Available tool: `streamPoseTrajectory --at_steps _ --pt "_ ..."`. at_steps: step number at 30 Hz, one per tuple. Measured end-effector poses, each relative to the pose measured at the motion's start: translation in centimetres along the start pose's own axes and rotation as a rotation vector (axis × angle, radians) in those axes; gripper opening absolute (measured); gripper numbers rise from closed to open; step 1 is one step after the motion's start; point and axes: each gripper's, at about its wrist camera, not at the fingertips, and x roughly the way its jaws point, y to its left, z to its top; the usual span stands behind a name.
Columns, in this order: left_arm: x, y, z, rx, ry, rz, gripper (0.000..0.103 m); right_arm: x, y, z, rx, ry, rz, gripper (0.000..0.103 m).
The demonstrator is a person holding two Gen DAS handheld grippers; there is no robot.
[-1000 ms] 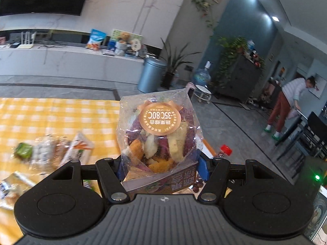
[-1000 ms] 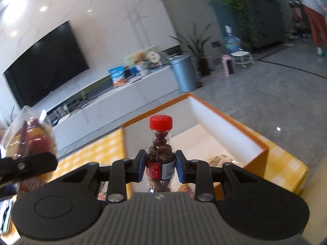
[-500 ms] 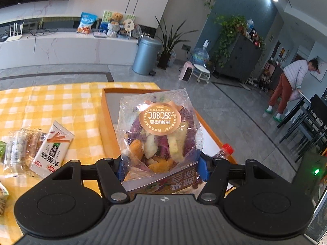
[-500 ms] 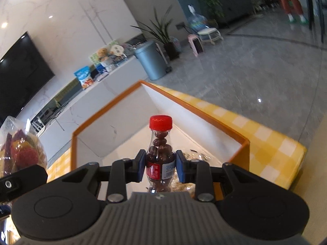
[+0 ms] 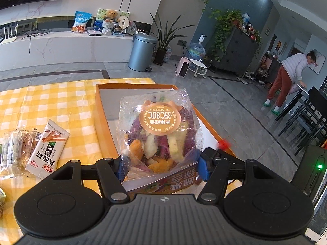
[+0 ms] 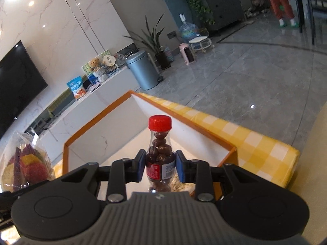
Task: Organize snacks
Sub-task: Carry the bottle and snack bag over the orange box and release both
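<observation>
My left gripper (image 5: 161,168) is shut on a clear bag of mixed vegetable crisps (image 5: 159,130) with an orange round label, held over the near part of the orange-rimmed box (image 5: 100,110). The same bag (image 6: 26,163) shows at the left of the right wrist view. My right gripper (image 6: 160,167) holds a small upright bottle of brown chocolate balls (image 6: 160,149) with a red cap, above the box's white inside (image 6: 114,134). Its jaws are opening, and the blue pads still touch the bottle's sides. The cap (image 5: 223,144) is a red blur in the left wrist view.
On the yellow checked cloth (image 5: 61,106) left of the box lie a white stick-snack packet (image 5: 49,147) and a clear nut packet (image 5: 16,149). A pale snack (image 6: 179,185) lies on the box floor. The table edge (image 6: 265,149) runs right of the box. A person (image 5: 286,77) stands far off.
Both grippers have come forward and down over the box, which now fills more of each view. The bag and bottle stay between their pads. Little differs from half a second ago.
</observation>
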Motion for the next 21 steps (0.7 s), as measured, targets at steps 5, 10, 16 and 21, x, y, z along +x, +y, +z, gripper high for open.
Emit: streamPoseTrajectory --at_steps 5,10,16,21 --pt "0.0 0.1 -0.1 0.017 -0.008 0.006 0.074 -0.9 -0.1 -0.3 -0.003 -0.042 0.012 0.066" --pt "1.2 -0.5 0.2 0.058 0.013 0.020 0.074 -1.2 -0.7 -0.2 0.013 -0.060 0.038 0.076" --pt "3.1 0.5 0.7 0.068 0.025 -0.051 0.074 -0.9 0.0 -0.3 -0.041 -0.051 0.007 0.078" --pt "4.7 2.3 1.0 0.031 0.068 -0.136 0.074 -0.9 0.2 -0.5 -0.059 -0.049 0.001 0.079"
